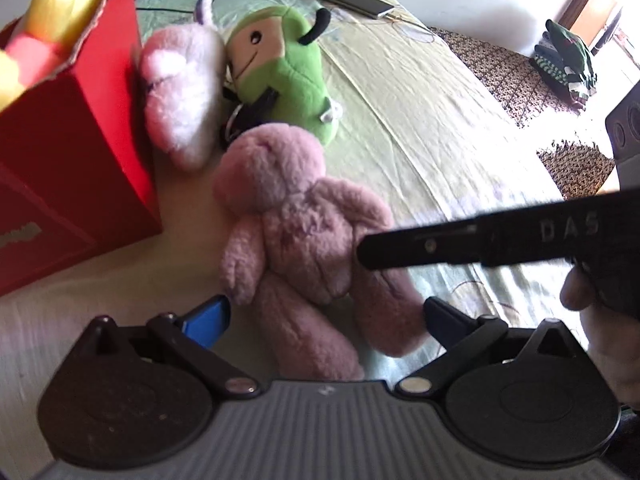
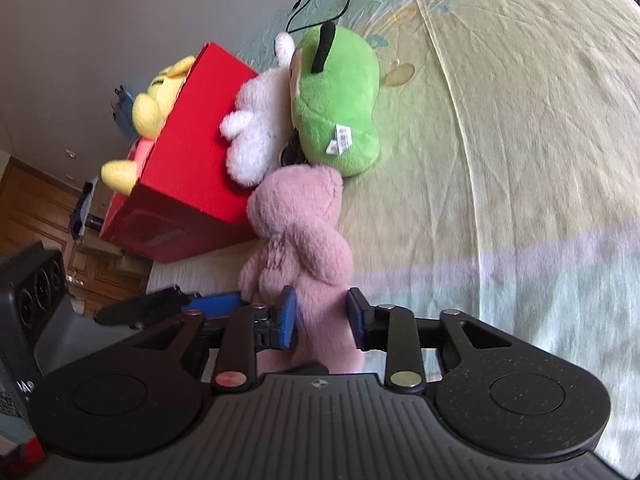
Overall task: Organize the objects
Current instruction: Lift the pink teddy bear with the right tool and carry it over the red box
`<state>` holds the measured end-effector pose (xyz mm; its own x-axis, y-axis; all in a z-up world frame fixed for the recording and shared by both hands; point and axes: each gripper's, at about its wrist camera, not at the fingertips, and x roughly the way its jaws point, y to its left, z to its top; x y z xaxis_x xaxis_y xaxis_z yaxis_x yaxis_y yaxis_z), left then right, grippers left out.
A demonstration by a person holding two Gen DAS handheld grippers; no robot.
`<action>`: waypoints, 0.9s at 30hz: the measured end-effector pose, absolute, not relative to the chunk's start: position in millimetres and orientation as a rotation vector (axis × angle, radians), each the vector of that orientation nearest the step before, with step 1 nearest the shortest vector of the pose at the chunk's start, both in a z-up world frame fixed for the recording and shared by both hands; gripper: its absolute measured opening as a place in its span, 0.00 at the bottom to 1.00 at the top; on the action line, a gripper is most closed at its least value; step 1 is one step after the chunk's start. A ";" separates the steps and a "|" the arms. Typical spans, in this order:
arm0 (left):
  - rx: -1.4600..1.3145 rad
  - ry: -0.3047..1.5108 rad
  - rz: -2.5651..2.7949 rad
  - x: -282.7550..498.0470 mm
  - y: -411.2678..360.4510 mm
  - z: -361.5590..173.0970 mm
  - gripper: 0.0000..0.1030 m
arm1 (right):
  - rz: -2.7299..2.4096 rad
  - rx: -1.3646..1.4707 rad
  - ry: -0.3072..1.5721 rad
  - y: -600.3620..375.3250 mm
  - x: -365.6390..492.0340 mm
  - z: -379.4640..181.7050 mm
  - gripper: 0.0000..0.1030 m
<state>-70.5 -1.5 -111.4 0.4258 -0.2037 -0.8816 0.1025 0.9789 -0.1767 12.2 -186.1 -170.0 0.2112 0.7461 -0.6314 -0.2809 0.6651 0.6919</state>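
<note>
Left gripper (image 1: 324,320) wide, right gripper (image 2: 322,318) seemingly loose, both straddling pink bear (image 1: 296,236)

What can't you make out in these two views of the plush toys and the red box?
- Inside of the red cardboard box: both views, hidden by its walls and the yellow plush toy.
- Pink plush bear legs: right wrist view, hidden behind the right gripper.
- Dark object between the toys: left wrist view, mostly covered by the green plush toy.
</note>
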 end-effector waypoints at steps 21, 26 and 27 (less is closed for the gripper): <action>-0.173 1.091 -0.164 -70.8 6.5 -101.0 0.89 | 0.882 0.616 1.194 -179.4 1.1 -167.5 0.27; -0.143 1.019 -0.166 -86.2 5.4 -77.3 0.89 | 0.917 0.568 1.108 -178.0 -14.0 -139.4 0.27; -0.146 1.004 -0.170 -87.6 6.4 -72.5 0.89 | 0.921 0.556 1.088 -177.2 -16.5 -133.0 0.27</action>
<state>-87.6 6.4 -72.5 0.5254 -0.2088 -0.8248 0.0746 0.9770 -0.1998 -16.5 -177.2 -133.0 0.1672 0.8494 -0.5006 -0.3541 0.5256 0.7736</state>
